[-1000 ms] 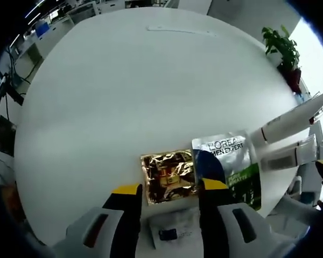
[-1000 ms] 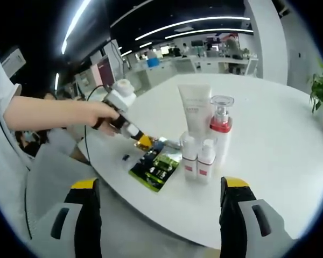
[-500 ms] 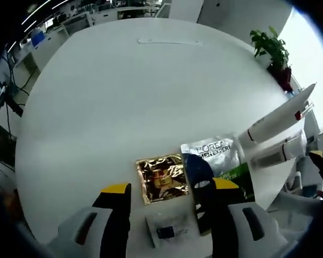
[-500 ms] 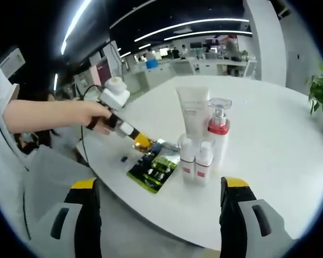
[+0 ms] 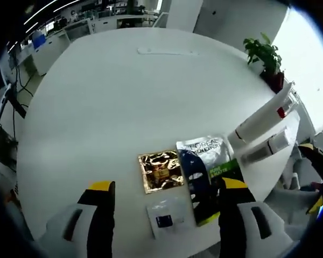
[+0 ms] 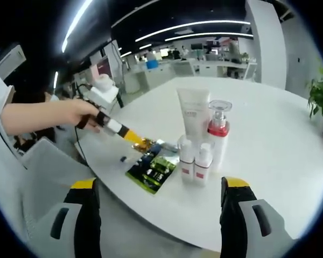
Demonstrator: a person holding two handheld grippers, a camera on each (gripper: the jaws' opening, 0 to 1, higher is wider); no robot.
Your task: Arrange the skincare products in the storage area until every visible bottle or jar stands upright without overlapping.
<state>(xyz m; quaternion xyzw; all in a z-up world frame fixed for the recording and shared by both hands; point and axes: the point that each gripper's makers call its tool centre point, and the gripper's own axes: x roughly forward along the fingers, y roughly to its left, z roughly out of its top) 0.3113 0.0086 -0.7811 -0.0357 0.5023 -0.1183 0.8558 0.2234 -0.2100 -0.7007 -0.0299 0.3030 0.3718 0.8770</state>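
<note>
Right gripper view: white tube (image 6: 194,114) upright, light, squashy; take low. Pump bottle (image 6: 219,134) at 3 o'clock, probably rigid. Both grippers' jaws apart, empty

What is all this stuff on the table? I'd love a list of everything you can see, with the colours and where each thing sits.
Round white table: one, holds everything.
Tall white squeeze tube: one, upright on its cap, at the back of the cluster.
Clear pump bottle with red collar: one, upright beside the tube.
Small white bottles with red labels: two, upright side by side, in front of the tube.
Green and silver L'Oreal sachet: one, flat, next to the bottles.
Gold foil sachet: one, flat, beside the green one.
Small clear sachet: one, flat, near the table edge.
Potted green plant: one, beyond the table.
Left gripper: yellow-tipped, open above the sachets.
Right gripper: open, short of the bottles.
Person's hand: holds the left gripper.
</note>
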